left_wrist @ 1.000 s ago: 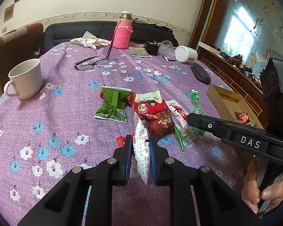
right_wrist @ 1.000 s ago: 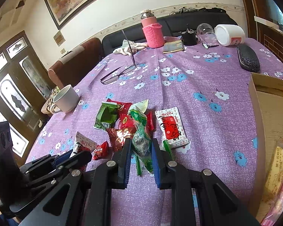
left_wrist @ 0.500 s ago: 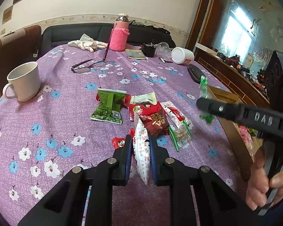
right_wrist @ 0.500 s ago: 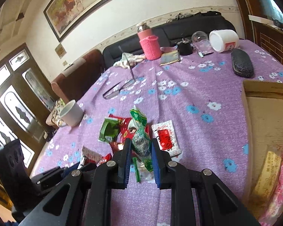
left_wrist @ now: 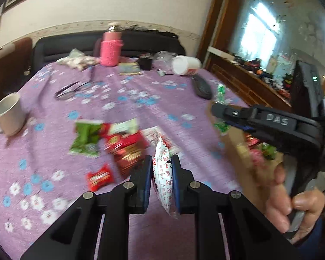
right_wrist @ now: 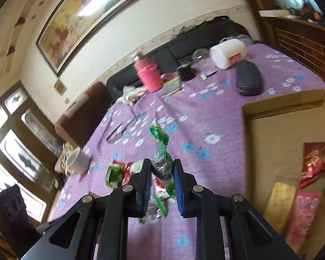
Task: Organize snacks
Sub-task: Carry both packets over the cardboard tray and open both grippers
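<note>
- Purple cloth with blue and white flowers (left_wrist: pixel 123 99) covers the table in front of me; a dark sofa (left_wrist: pixel 60 45) stands behind it.
- My left gripper (left_wrist: pixel 161 174) pinches a white snack packet with red print (left_wrist: pixel 162 173), and the packet stands on its edge between the pads, above the cloth.
- My right gripper (right_wrist: pixel 162 173) pinches a green candy in clear wrapper (right_wrist: pixel 162 164); its twisted green end sticks up past the fingertips.
- From the left wrist view I see the right gripper (left_wrist: pixel 216 108) held by a hand (left_wrist: pixel 292 199) beside the cardboard box (right_wrist: pixel 277 106).
- Some packets lie already in the box, among them a red one (right_wrist: pixel 314 162) and a pink one (right_wrist: pixel 303 212).
- More snacks stay in a pile (left_wrist: pixel 110 140) on the cloth, near the white mug (left_wrist: pixel 8 114).
</note>
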{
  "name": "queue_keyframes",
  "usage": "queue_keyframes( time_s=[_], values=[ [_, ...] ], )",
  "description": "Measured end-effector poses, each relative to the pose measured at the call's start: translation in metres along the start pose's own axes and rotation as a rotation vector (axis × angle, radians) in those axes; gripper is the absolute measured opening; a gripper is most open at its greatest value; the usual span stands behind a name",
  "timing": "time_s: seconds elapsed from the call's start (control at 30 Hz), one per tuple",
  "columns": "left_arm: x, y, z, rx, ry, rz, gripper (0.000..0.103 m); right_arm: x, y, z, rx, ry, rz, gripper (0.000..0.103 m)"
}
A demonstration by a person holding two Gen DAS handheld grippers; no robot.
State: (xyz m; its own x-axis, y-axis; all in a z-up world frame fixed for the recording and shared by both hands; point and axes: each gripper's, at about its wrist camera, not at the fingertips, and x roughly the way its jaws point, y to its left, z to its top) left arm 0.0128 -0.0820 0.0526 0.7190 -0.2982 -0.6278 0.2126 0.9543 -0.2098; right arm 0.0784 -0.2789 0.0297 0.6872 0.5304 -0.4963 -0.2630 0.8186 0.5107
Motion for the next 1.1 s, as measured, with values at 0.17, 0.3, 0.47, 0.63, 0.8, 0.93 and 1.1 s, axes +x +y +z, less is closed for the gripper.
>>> queue_keyframes(
  time_s=[0.17,0.3,0.47,0.63,0.8,0.93,1.1],
  values=[
    [0.016,-0.035,0.016,0.034,0.011,-0.055,0.016,-0.013,-0.031,0.012,0.112,-0.016,-0.025,0.021],
    [0.037,-0.069,0.029,0.022,0.032,-0.157,0.016,-0.028,-0.053,0.021,0.183,-0.051,-0.041,0.021],
    [0.066,-0.111,0.031,0.038,0.074,-0.234,0.016,-0.048,-0.087,0.028,0.278,-0.091,-0.092,0.021],
    [0.087,-0.14,0.026,0.045,0.121,-0.31,0.016,-0.069,-0.13,0.029,0.405,-0.111,-0.186,0.021],
    [0.1,-0.151,0.012,0.078,0.168,-0.354,0.016,-0.079,-0.152,0.028,0.465,-0.116,-0.312,0.021],
    [0.107,-0.155,0.0,0.097,0.204,-0.373,0.016,-0.078,-0.161,0.027,0.487,-0.094,-0.363,0.021],
    [0.111,-0.154,-0.007,0.118,0.219,-0.355,0.016,-0.077,-0.168,0.023,0.498,-0.082,-0.398,0.021]
  ],
)
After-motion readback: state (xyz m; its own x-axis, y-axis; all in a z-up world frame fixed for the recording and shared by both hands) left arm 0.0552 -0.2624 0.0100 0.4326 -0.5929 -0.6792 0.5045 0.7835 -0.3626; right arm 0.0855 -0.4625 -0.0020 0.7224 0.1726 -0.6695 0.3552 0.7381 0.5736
